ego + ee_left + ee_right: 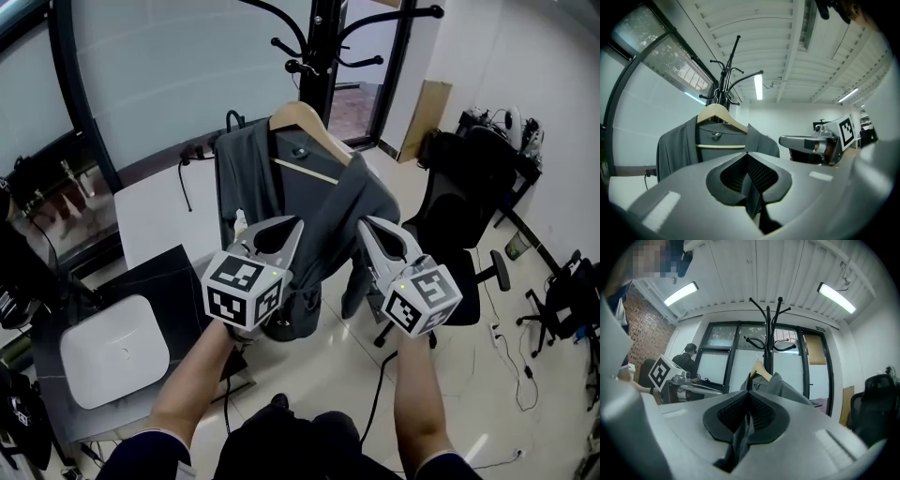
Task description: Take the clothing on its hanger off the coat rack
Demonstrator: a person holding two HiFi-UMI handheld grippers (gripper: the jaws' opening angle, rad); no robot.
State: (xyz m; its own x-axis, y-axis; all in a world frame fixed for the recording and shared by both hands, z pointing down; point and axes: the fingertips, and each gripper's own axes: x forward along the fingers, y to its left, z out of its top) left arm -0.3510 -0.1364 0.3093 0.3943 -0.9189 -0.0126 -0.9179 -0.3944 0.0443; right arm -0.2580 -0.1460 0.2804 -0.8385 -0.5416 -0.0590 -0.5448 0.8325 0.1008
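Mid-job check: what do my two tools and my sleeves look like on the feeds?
The left tool and right tool are smooth light-grey plastic shells that taper forward, lined with black ribbed pads. Each carries a white cube printed with black square markers and a small green light. A black cable hangs below the right one. The dark sleeves are pushed up.

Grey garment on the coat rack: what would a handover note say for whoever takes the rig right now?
Left tool: jaws together, empty.
Right tool: jaws together, empty.
The grey garment hangs on its wooden hanger at the coat rack, in front of both tools and untouched.
Done: nothing lifted yet.
Left: open a tool, grip the hanger, lift it off the rack's hook and bring it clear.
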